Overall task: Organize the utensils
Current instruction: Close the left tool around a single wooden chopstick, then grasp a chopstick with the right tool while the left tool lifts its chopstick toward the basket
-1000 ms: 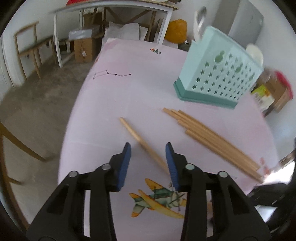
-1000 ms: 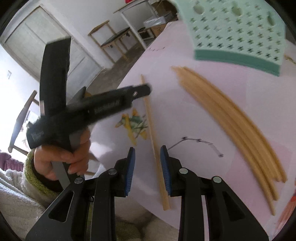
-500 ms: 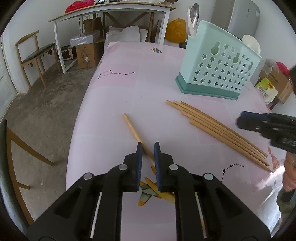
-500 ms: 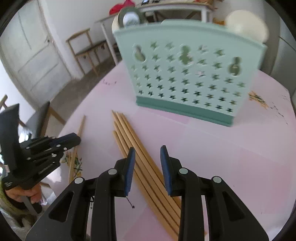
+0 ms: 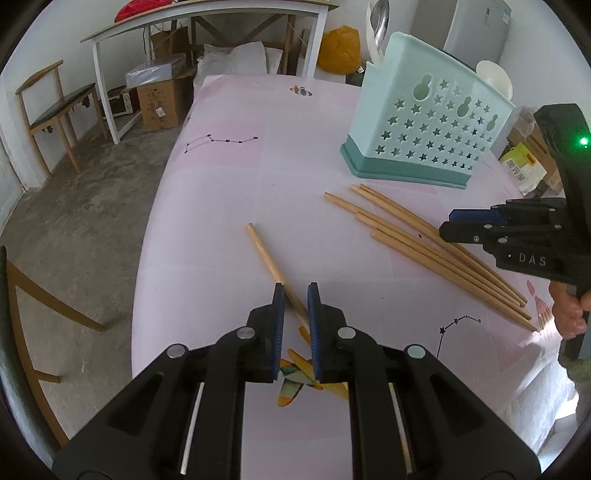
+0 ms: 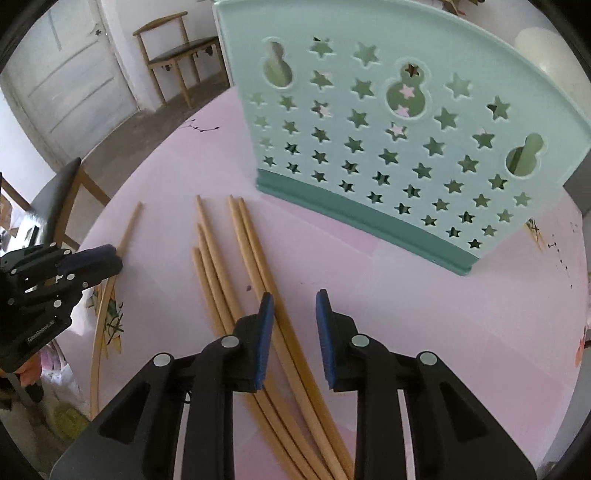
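A lone wooden chopstick (image 5: 269, 264) lies on the pink table and runs back between the pads of my left gripper (image 5: 295, 314), whose jaws are narrowed around it; it also shows in the right wrist view (image 6: 129, 229). A bundle of several chopsticks (image 5: 424, 243) lies to the right, also seen in the right wrist view (image 6: 236, 266). My right gripper (image 6: 293, 325) is open and empty, hovering just above the bundle's right side. The mint star-cut utensil holder (image 5: 424, 133) stands upright behind them and fills the right wrist view (image 6: 388, 129). My left gripper shows at that view's left edge (image 6: 92, 258).
The pink tablecloth (image 5: 229, 177) has printed constellation and airplane drawings. Spoons stick out of the holder's top (image 5: 380, 18). Wooden chairs (image 5: 55, 107), a white desk (image 5: 207, 22), cardboard boxes and bags stand on the floor around the table. The table's left edge drops off near my left gripper.
My left gripper narrowed around the lone chopstick. My right gripper swung away from that chopstick to the bundle in front of the holder and stays open.
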